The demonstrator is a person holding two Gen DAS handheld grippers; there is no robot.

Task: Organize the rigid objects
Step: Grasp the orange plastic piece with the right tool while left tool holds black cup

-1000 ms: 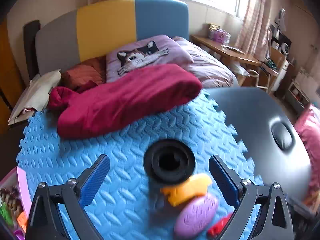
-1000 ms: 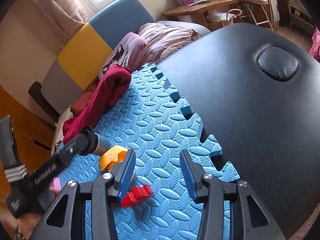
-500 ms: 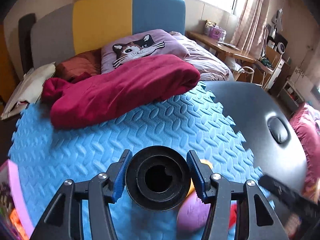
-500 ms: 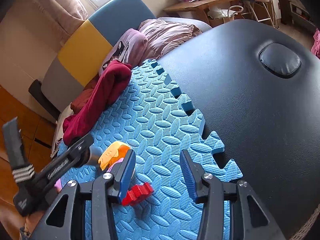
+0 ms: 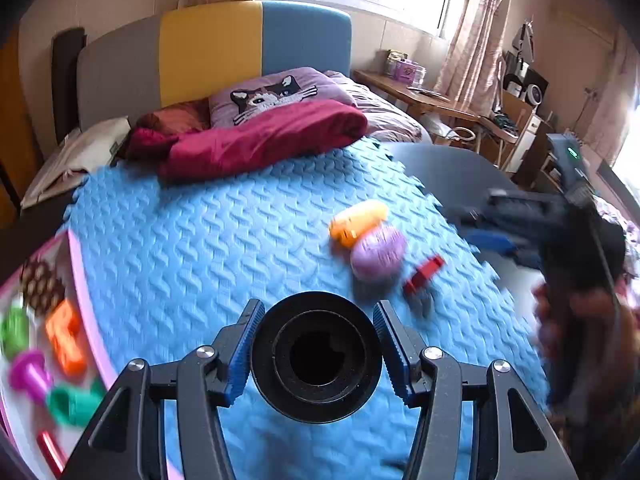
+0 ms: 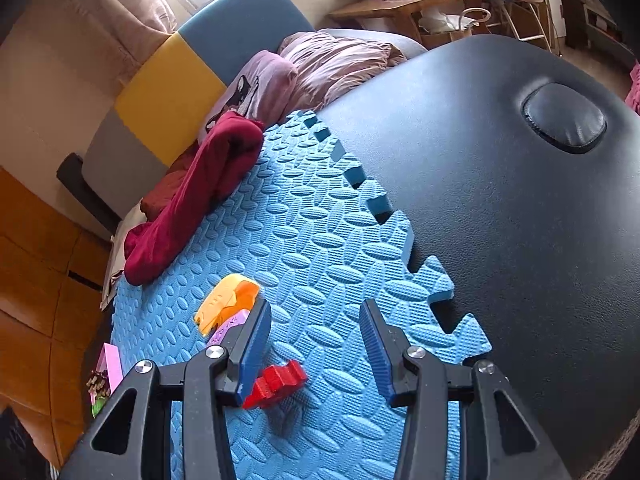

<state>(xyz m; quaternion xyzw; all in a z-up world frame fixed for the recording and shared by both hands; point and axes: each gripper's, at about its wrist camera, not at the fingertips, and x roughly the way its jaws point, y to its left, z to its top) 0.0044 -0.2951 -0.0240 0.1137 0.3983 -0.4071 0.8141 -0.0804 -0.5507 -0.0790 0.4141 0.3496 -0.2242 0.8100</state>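
Note:
My left gripper point(image 5: 316, 354) is shut on a black round ring-shaped part point(image 5: 316, 356) and holds it above the blue foam mat point(image 5: 208, 248). On the mat lie an orange toy point(image 5: 358, 220), a purple oval toy point(image 5: 378, 252) and a small red piece point(image 5: 424, 274). A pink-rimmed tray point(image 5: 78, 264) with several toys sits at the left. My right gripper point(image 6: 316, 340) is open and empty over the mat, with the red piece point(image 6: 276, 382) by its left finger. The orange toy point(image 6: 228, 302) lies just beyond, the purple one point(image 6: 230, 326) mostly hidden.
A dark red blanket point(image 5: 256, 140) and cat pillow point(image 5: 276, 94) lie at the mat's far edge. A black padded table point(image 6: 520, 200) extends to the right of the mat. The tray's corner point(image 6: 106, 368) shows at the left.
My left gripper closed on the black ring, lifted it and moved left toward the tray, leaving the other toys behind. My right gripper stayed open, almost still.

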